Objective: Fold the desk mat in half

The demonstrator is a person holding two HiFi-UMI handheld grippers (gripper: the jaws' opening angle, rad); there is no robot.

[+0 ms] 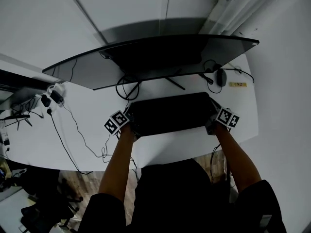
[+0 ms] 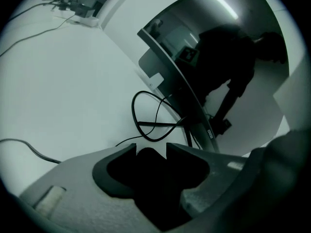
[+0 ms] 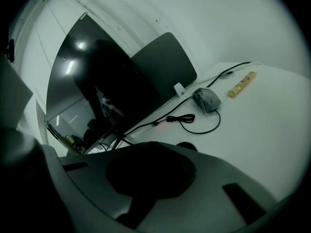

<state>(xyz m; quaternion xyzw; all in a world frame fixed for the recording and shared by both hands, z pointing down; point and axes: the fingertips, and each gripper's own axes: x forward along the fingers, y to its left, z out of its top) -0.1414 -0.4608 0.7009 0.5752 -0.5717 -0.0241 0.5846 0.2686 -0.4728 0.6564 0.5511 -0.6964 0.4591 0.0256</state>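
The black desk mat (image 1: 170, 113) lies on the white desk (image 1: 87, 115) in front of the monitor, as a narrow dark strip. My left gripper (image 1: 133, 127) is at its left end. In the left gripper view that gripper (image 2: 151, 148) is open, and the dark mat edge (image 2: 148, 160) sits in the gap between the jaws without being pressed. My right gripper (image 1: 211, 125) is at the mat's right end. In the right gripper view that gripper (image 3: 163, 145) is shut, and a bit of black mat (image 3: 187, 145) pokes out past its tips.
A wide curved monitor (image 1: 155, 57) stands just behind the mat, with looped cables (image 1: 129, 89) at its stand. A grey mouse (image 3: 206, 100) and a small yellow item (image 3: 242, 84) lie at the back right. Adapters and wires (image 1: 51, 98) trail off at the left. The desk's front edge runs close to the person's body.
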